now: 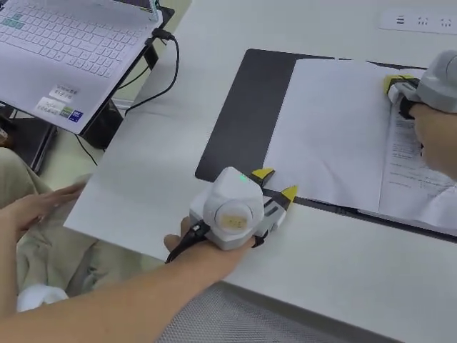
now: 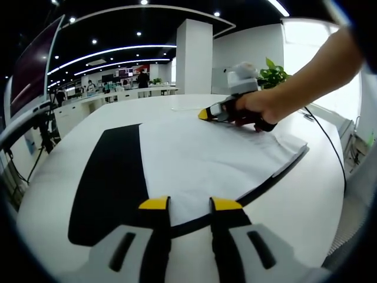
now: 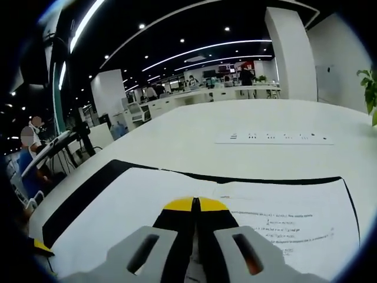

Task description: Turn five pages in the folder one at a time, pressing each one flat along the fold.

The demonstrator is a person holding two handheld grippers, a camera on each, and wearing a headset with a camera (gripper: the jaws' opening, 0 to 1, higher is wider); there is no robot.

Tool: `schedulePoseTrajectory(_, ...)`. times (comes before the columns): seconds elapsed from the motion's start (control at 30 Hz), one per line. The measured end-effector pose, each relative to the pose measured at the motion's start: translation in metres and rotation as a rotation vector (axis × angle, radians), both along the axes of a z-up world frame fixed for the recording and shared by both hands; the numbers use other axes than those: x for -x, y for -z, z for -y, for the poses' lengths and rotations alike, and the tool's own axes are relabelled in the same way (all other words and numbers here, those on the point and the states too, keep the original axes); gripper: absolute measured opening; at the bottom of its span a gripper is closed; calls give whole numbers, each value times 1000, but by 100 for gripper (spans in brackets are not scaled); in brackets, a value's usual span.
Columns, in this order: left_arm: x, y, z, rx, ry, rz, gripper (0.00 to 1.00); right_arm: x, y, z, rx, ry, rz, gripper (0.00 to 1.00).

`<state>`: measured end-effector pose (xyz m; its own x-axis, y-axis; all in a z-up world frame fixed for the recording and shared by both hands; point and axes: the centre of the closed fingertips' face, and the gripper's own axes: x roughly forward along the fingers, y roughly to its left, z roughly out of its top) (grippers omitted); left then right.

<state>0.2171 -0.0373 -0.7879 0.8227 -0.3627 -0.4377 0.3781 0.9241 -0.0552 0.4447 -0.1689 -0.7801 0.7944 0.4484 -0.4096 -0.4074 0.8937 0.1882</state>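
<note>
Where smooth white paper point(image 1: 328, 128) overlies matte black folder point(image 1: 243, 114), right gripper point(image 3: 195, 203) rests.

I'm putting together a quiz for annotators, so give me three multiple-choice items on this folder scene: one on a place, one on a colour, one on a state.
1. Where does the right gripper rest?
A) on the laptop
B) on the folder's pages
C) on the bare table

2. What colour is the folder's cover?
A) black
B) red
C) green

3. On the left gripper, the jaws are:
A) shut on a page
B) shut on a cable
C) open

Answers:
1. B, its yellow tips lie on the paper.
2. A, black shows left of the blank page.
3. C, a gap separates its tips in the left gripper view.
</note>
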Motion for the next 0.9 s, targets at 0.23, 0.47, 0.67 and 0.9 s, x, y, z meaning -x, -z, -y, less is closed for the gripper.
schedulePoseTrajectory(0.23, 1, 0, 0, 2, 6, 7, 25, 19, 2, 0, 2, -23, -1, 0)
schedulePoseTrajectory(0.47, 2, 1, 1, 2, 6, 12, 25, 47, -4, -3, 21, -53, 9, 0)
schedulePoseTrajectory(0.67, 1, 2, 1, 5, 3, 17, 25, 70, -13, -3, 11, -57, 7, 0)
schedulePoseTrajectory(0.9, 1, 4, 1, 7, -2, 19, 25, 93, -15, -2, 6, -59, 4, 0)
